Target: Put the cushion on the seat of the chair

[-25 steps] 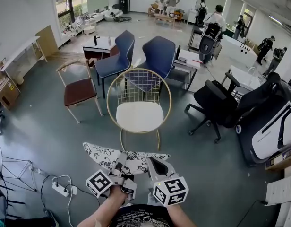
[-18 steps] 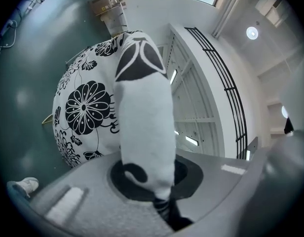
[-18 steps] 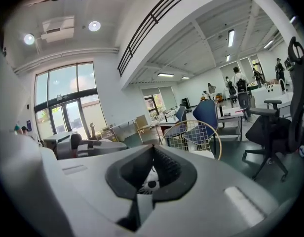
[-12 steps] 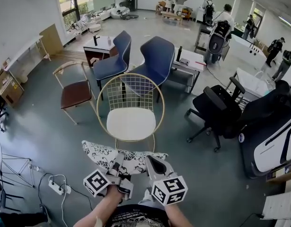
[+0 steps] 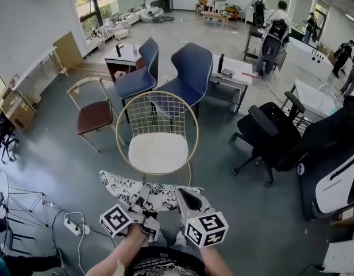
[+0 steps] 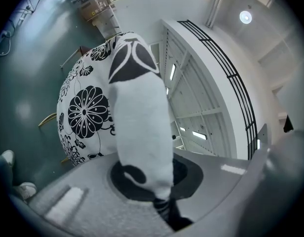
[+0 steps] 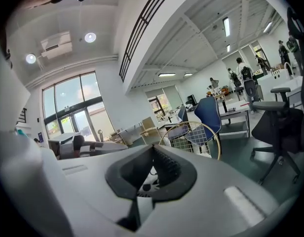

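The cushion [image 5: 149,191] is white with black flower print. It hangs level between both grippers, low in the head view. My left gripper [image 5: 143,196] is shut on its near edge, and the fabric bulges out past the jaws as the cushion [image 6: 88,113] in the left gripper view. My right gripper [image 5: 186,198] is shut on the same edge, a strip of the cushion [image 7: 149,183] showing between its ribbed pads. The gold wire chair [image 5: 157,132] with a white round seat [image 5: 158,152] stands just beyond the cushion, facing me. The chair [image 7: 194,135] also appears ahead in the right gripper view.
Two blue chairs [image 5: 192,72] stand behind the wire chair, with a wooden chair with a brown seat [image 5: 94,115] to its left. A black office chair [image 5: 270,137] is at the right. A power strip with cables [image 5: 71,226] lies on the floor at the lower left. People stand far back.
The wire chair has drawn closer and shifted slightly left in the head view as I carried the cushion toward it. Both grippers keep their hold.
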